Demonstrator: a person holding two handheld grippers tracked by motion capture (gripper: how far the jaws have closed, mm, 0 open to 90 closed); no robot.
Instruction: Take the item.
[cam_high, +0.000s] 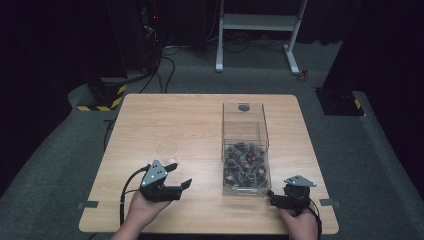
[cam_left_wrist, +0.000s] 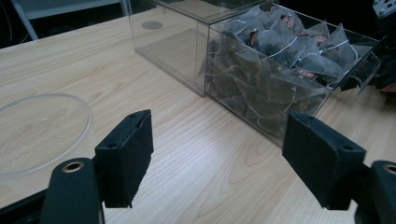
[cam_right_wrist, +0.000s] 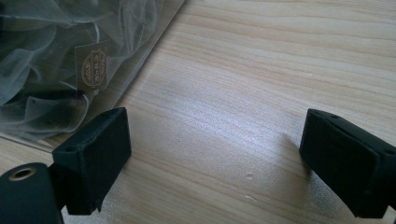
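Your left gripper (cam_high: 176, 186) rests low at the lower left of the high view, jaws wide apart and holding nothing, angled toward the clear box (cam_high: 245, 150) at centre right. In the left gripper view, the tea bags (cam_left_wrist: 280, 60) fill the box's near compartment at upper right, while its far compartment lies bare. The clear cup (cam_left_wrist: 42, 133) stands at the left edge of that view, just beside the left gripper, likely placed there so a bag can be dropped in with a short carry.

Your right gripper (cam_high: 276, 198) sits at the lower right of the high view, near the box's front corner. Its jaws are also spread wide with only bare worktop (cam_right_wrist: 261, 93) between them; the box wall and a tagged bag behind it show at the upper left of the right gripper view. Both hands appear poised ahead of a first pick from the open top.
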